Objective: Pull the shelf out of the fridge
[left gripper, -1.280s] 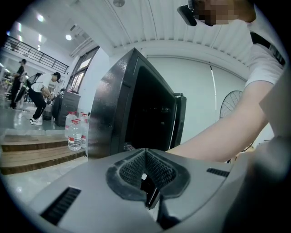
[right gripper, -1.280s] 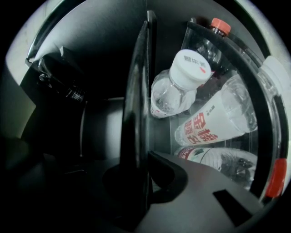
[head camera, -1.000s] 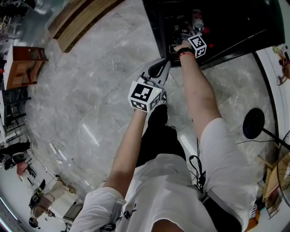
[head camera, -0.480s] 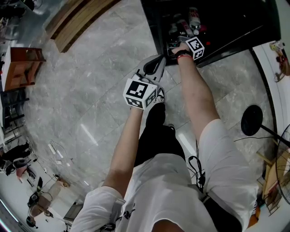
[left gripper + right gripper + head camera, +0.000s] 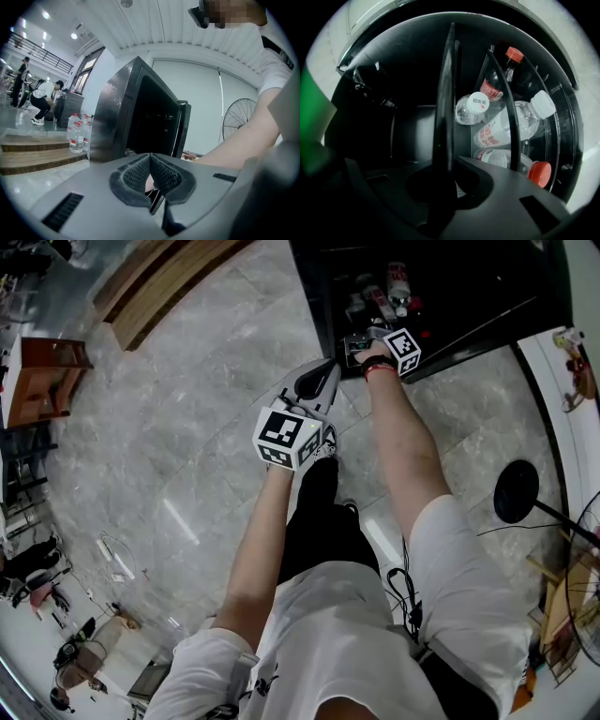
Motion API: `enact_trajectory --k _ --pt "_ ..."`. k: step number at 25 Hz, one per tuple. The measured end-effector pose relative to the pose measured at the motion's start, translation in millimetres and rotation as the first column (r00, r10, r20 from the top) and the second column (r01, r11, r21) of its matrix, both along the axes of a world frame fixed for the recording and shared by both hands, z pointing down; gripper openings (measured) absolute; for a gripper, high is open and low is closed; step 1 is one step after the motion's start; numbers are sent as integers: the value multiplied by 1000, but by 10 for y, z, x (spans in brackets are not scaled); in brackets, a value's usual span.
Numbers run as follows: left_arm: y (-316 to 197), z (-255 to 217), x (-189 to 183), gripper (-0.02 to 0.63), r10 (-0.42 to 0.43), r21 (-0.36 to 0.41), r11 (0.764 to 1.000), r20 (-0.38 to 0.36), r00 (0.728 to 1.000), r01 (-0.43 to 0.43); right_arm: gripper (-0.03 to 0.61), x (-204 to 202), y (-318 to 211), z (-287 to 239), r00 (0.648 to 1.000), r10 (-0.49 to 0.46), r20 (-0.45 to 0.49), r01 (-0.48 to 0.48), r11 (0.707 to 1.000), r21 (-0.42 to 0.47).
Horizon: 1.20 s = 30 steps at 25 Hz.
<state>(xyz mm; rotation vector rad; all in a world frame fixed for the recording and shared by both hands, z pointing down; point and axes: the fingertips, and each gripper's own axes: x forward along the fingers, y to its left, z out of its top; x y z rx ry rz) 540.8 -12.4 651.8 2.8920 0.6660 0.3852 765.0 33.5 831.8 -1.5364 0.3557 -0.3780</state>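
Note:
The black fridge (image 5: 441,287) stands open at the top of the head view. My right gripper (image 5: 352,345) reaches into it and is shut on the front edge of the shelf (image 5: 445,93), which shows edge-on as a dark plate running up from the jaws (image 5: 443,180). Several water bottles (image 5: 506,124) with red and white caps lie on the shelf, to the right of the plate in the right gripper view; they are also in the head view (image 5: 394,287). My left gripper (image 5: 326,371) hangs over the floor in front of the fridge, shut (image 5: 150,171) with nothing between its pads.
Marble floor (image 5: 187,446) lies before the fridge. Wooden steps (image 5: 159,282) with a pack of water bottles (image 5: 76,133) are at the left. A fan's round base (image 5: 516,488) stands right of the person's legs. People (image 5: 44,101) are far off at the left.
The right gripper has drawn back slightly toward the person while still holding the shelf's edge. The left gripper has stayed about where it was, shut.

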Motion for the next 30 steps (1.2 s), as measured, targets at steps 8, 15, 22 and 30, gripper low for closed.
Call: enact_trajectory --k 8,15,22,30 --pt "20 -83 -50 17 -3 -4 1000 6 1000 3 25 -155 54 -45 1000 4 0 -4 1000 -1" --pt "18 -172 -100 17 5 -9 1000 10 1000 -5 26 -323 108 -49 1000 18 1 -18 1000 -5" --pt "15 -225 -137 17 35 0 999 23 999 -35 26 -447 160 -83 1000 31 3 -31 999 -6" --pt "106 -263 -138 17 68 -16 998 33 997 -68 26 -644 250 -102 1000 29 6 -29 1000 -7"
